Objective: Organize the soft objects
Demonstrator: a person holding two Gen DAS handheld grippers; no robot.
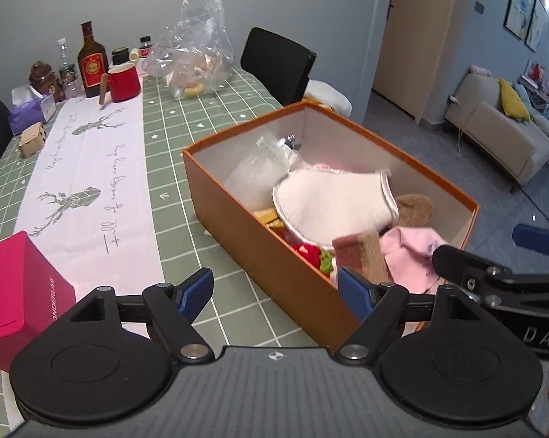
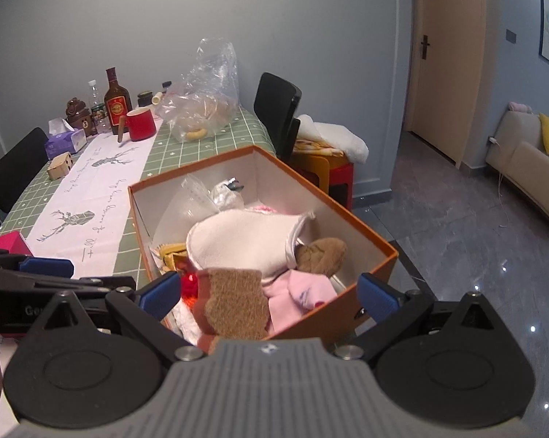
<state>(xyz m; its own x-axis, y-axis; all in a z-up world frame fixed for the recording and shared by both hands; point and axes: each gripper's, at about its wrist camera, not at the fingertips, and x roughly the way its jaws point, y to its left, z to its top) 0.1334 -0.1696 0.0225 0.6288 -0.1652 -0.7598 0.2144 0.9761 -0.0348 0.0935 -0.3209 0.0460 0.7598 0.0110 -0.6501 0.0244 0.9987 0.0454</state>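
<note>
Both hand-held grippers spread, holding nothing.
Your left hand-held gripper [image 1: 276, 294] and right hand-held gripper [image 2: 270, 297] hover over the orange cardboard box [image 1: 238, 226] on the green checked tabletop [image 1: 172, 168]; it contains a white fleece cloth [image 1: 332, 200], pink fabric [image 1: 409, 255] and brown plush [image 1: 414, 210].

The orange box [image 1: 259, 241] stands open on the desk's right edge. Inside lie a cream fleece pouch [image 1: 332, 200] on top, a brown plush toy [image 1: 416, 210], a pink cloth [image 1: 413, 252], a brown scouring pad [image 1: 362, 255] and a red knitted piece [image 1: 307, 252].

Red knitted item [image 1: 308, 252] largely buried under white cloth [image 1: 332, 200]; magenta box [image 1: 15, 292] cut off at frame edge
</note>
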